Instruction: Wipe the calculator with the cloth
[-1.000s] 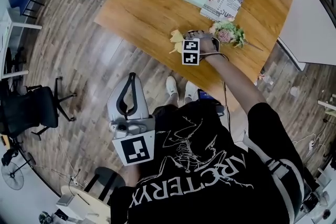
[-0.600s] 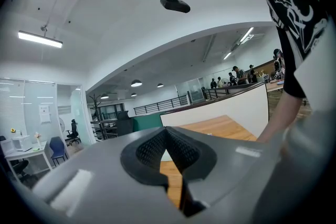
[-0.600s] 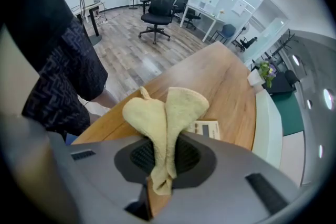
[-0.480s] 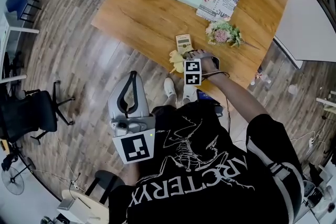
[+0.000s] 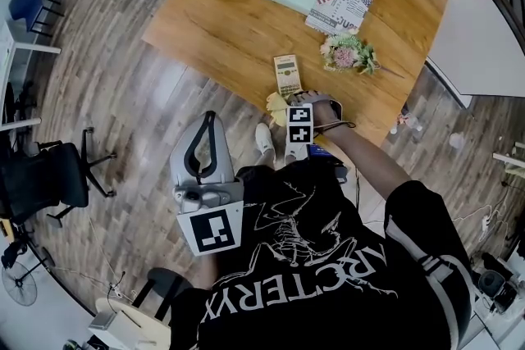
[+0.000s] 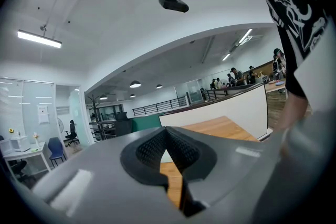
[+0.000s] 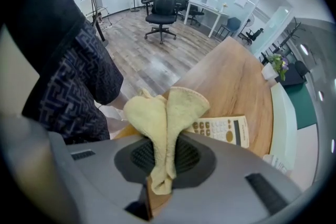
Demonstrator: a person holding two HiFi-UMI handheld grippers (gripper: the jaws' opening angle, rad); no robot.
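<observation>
Clamps the yellow cloth (image 7: 164, 122) in the right gripper (image 7: 165, 161) at the table (image 5: 238, 25) edge. Leaves the calculator (image 5: 287, 75) flat on the table, just inside that edge. Keeps the left gripper (image 6: 167, 150) well off the table, jaws together, empty.

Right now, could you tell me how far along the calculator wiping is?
Done: the cloth is picked up, the right gripper shut on it. In hand: the cloth is held at the near edge of the table, beside the calculator, not on it. Left: the wipe across its keys. The left gripper is shut and empty.
</observation>
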